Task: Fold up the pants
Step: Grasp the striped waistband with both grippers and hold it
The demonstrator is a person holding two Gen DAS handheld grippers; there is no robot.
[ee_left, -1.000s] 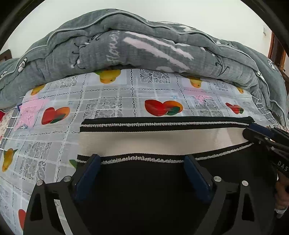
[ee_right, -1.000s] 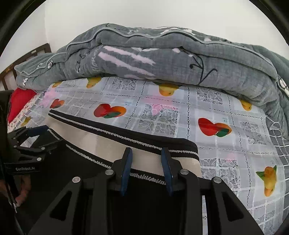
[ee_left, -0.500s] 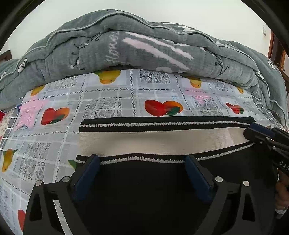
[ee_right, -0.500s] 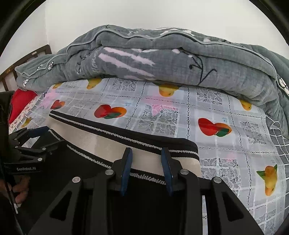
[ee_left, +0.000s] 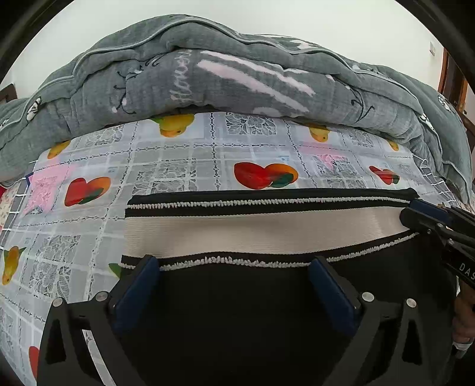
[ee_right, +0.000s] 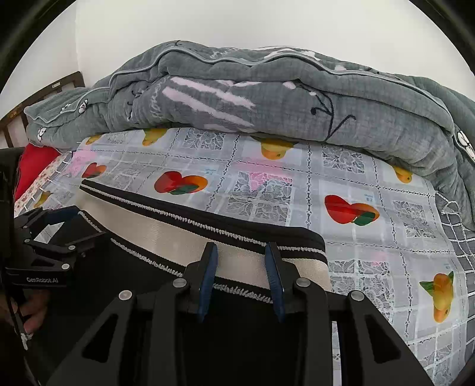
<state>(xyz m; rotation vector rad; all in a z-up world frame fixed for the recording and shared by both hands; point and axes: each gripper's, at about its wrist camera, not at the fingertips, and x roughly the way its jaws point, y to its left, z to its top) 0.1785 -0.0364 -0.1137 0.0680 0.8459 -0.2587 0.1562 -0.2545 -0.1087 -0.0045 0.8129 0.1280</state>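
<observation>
Nearest you in the left wrist view, your left gripper (ee_left: 234, 267) sits at 6 o'clock with its jaws opening, spread wide and released; the black pants (ee_left: 231, 320) lie flat between the blue pads (ee_left: 135, 292) but nothing presses on the cloth. The tips reach just to the lower white-stitched edge of the cream waistband (ee_left: 261, 231), which runs across the frame from 9 to 3 o'clock. At 3 o'clock your right gripper (ee_left: 415, 212) comes in from the side at the right end of that waistband, and part of a hand (ee_left: 461, 320) shows below it at 4 o'clock. In the right wrist view, your right gripper (ee_right: 241, 254) stands at 6 o'clock with its jaws partly apart, the two blue fingers (ee_right: 207, 276) straddling a stretch of the waistband (ee_right: 178, 234) near its right corner; whether they pinch the fabric or only rest over it cannot be told. At 9 o'clock there, your left gripper (ee_right: 59, 228) lies on the pants (ee_right: 237, 341), with fingertips of a hand (ee_right: 32, 311) under it. Beyond the waistband, toward 12 o'clock, the fruit-print sheet (ee_left: 207, 166) covers the bed, with a red-and-orange fruit motif just past the band. Farthest off, a rumpled grey quilt (ee_left: 237, 77) is heaped along the far edge against a pale wall (ee_right: 237, 23).
</observation>
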